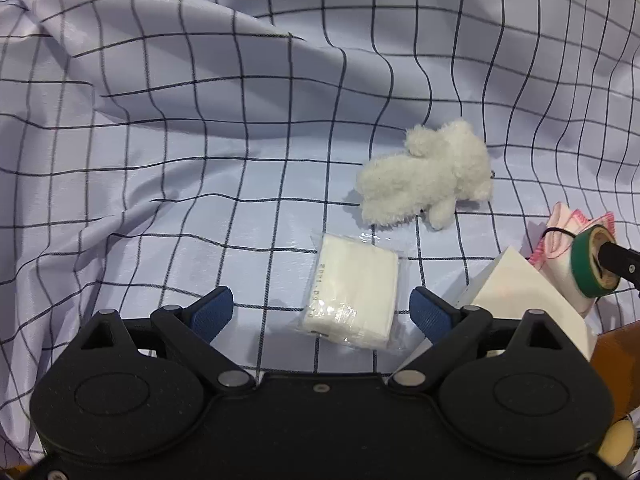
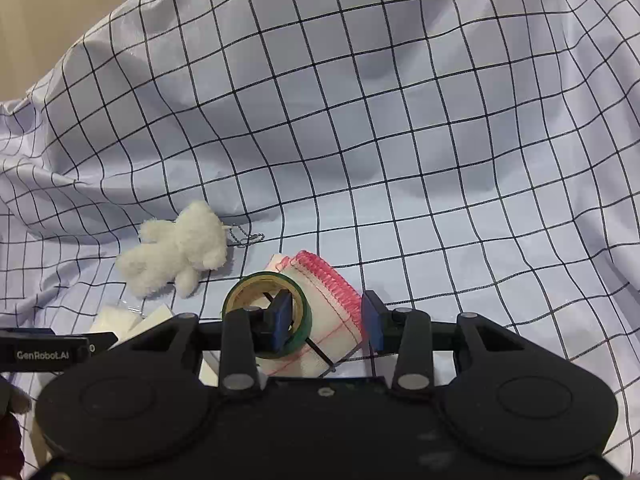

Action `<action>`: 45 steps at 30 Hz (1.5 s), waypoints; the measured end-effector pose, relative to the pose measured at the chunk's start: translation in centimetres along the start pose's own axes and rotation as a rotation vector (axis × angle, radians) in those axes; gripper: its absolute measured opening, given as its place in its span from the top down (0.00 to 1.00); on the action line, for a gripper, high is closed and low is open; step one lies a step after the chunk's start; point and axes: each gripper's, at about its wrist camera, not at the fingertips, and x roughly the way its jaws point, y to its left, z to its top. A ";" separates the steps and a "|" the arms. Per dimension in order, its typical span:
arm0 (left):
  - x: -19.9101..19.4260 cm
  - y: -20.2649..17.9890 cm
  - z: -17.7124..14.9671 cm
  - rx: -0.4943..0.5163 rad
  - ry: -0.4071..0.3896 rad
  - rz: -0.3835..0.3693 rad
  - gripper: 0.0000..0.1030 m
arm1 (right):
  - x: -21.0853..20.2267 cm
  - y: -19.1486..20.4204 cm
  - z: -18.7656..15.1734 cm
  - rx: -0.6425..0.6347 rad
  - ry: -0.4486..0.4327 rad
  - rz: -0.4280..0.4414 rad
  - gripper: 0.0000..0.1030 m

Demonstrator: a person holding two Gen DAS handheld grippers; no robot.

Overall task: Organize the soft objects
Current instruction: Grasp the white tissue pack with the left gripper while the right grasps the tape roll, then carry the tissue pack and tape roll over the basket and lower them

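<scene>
My left gripper (image 1: 320,312) is open, its blue pads to either side of a plastic-wrapped white tissue pack (image 1: 352,288) lying on the checked cloth, without touching it. Beyond the pack lies a white plush bear (image 1: 428,176) (image 2: 176,256). My right gripper (image 2: 326,316) has its left finger inside a green tape roll (image 2: 266,312). Its right pad rests against a rolled white cloth with a pink edge (image 2: 332,300). Roll wall and cloth are pinched between the pads. The left wrist view shows that tape roll (image 1: 592,264) at the far right.
A white and black checked sheet (image 1: 200,60) covers the surface in big folds at the back. A white box (image 1: 520,296) stands between the two grippers. A brown surface edge (image 1: 616,352) shows at the right. A ball chain (image 2: 244,238) trails from the bear.
</scene>
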 end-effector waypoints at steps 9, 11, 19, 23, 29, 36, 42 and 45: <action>1.3 -0.9 0.8 0.055 0.020 -0.042 0.28 | 1.1 -0.5 1.3 0.006 -0.001 0.019 0.63; 1.5 -0.4 0.8 0.025 0.027 -0.119 0.48 | 1.0 -0.5 1.2 -0.001 -0.003 0.020 0.72; 1.8 0.3 0.1 -0.013 0.025 -0.149 0.56 | 0.1 0.0 0.6 -0.032 -0.022 0.048 0.91; 1.0 1.0 0.3 -0.040 0.001 -0.142 0.56 | -0.8 -0.3 0.9 -0.012 -0.050 0.054 0.91; -1.1 1.2 0.5 -0.051 -0.048 -0.131 0.56 | -2.1 -0.6 1.1 -0.012 -0.068 0.052 0.91; -5.7 0.8 0.0 -0.046 -0.121 -0.138 0.56 | -4.2 -1.1 0.7 -0.016 -0.073 0.045 0.91; -10.7 -0.2 -1.6 -0.035 -0.176 -0.164 0.56 | -7.9 -1.5 -0.4 -0.027 -0.084 0.050 0.91; -13.4 -0.9 -3.0 -0.023 -0.198 -0.184 0.56 | -10.1 -1.7 -1.5 -0.032 -0.083 0.049 0.91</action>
